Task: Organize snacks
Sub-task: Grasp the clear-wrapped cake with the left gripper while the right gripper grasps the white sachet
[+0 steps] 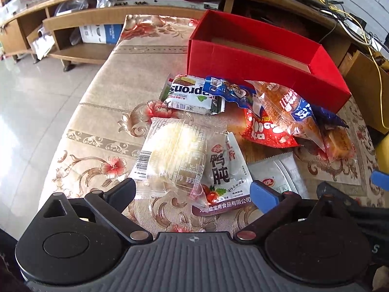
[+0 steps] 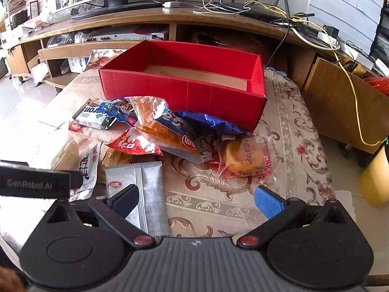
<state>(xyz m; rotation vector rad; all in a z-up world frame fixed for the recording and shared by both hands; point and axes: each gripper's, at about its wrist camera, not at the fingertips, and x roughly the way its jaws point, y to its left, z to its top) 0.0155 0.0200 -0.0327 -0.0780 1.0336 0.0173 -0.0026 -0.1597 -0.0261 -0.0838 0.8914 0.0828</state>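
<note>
While both jaws gape, left hand-held gripper (image 1: 193, 191) over duck snack packet (image 1: 225, 170), right hand-held gripper (image 2: 196, 197) beside silver sachet (image 2: 143, 189)

On your tabletop (image 2: 291, 170), the open box (image 2: 182, 90) stands at the far side, and behind it runs the TV cabinet (image 2: 170, 22). The snack packets lie heaped just in front of the box. The wafer packet (image 1: 192, 95) sits at the heap's left end, the cake packet (image 2: 245, 158) at its right. Nearer you, the duck gizzard packet (image 1: 223, 170) lies partly under the clear-wrapped pastry (image 1: 170, 155), with the silver sachet (image 2: 143, 189) just to its right. Your left gripper (image 1: 192, 192) hangs above the gizzard packet, your right gripper (image 2: 197, 198) beside the sachet.
</note>
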